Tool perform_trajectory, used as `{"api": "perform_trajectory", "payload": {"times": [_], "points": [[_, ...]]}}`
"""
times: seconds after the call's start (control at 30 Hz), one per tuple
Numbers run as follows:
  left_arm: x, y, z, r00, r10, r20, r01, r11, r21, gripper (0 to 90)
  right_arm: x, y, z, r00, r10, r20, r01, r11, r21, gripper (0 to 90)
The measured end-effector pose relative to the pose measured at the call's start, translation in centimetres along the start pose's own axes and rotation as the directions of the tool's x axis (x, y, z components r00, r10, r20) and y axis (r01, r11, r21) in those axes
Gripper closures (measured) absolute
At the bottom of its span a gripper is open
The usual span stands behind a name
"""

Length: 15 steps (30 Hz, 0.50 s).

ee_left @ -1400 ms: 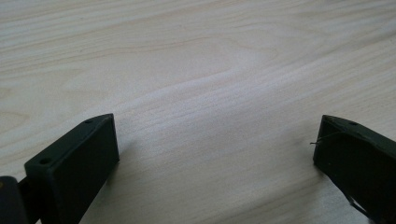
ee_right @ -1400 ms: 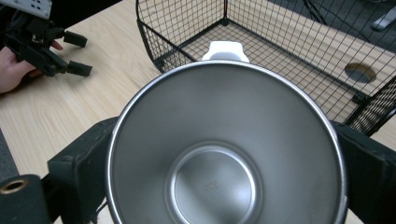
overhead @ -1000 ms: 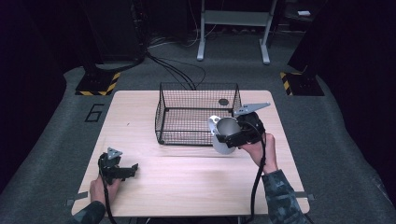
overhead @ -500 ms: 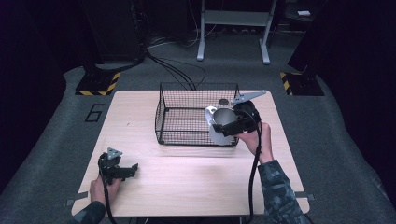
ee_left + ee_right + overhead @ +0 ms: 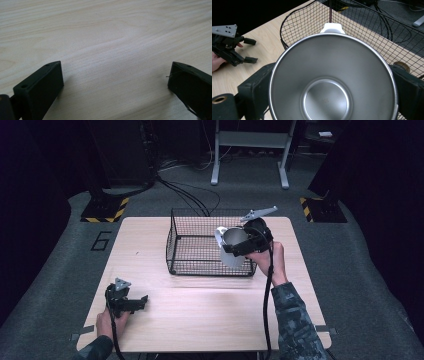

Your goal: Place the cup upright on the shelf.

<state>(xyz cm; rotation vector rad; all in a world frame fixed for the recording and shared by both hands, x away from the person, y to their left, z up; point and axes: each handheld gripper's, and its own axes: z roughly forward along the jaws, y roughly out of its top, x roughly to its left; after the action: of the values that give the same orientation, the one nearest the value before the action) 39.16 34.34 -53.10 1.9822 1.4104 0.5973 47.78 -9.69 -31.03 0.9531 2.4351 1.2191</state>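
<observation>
1. High view: the right gripper (image 5: pixel 239 244) carries a steel cup (image 5: pixel 231 246) tipped on its side at the right front corner of the wire basket (image 5: pixel 195 245), the cup's mouth turned toward the basket's interior and its long axis running roughly level, from the hand leftward.
2. Right gripper view: both black jaws press the cup (image 5: pixel 334 80) from either side, clamped on its outer wall; the basket (image 5: pixel 372 32) lies straight ahead past the rim (a small round object (image 5: pixel 401 65) rests on its floor).
3. Left gripper (image 5: pixel 131 303) rests low at the table's (image 5: pixel 150 245) near left corner, its jaws spread wide over bare wood, well apart from the basket; the right hand is clearly the nearer one.
4. Compared with half a second earlier, the cup has risen and moved farther over the basket's right edge, while the left gripper has stayed put.
</observation>
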Motion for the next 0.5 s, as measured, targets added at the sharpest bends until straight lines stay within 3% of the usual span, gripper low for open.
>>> {"api": "perform_trajectory", "payload": {"times": [0.5], "points": [[0.0,0.0,0.1,1.0,-0.002,-0.002,0.002,1.0,-0.008,0.0,-0.3,2.5,1.4,0.9999,-0.007,0.01,0.007,1.0,0.006,5.8]]}}
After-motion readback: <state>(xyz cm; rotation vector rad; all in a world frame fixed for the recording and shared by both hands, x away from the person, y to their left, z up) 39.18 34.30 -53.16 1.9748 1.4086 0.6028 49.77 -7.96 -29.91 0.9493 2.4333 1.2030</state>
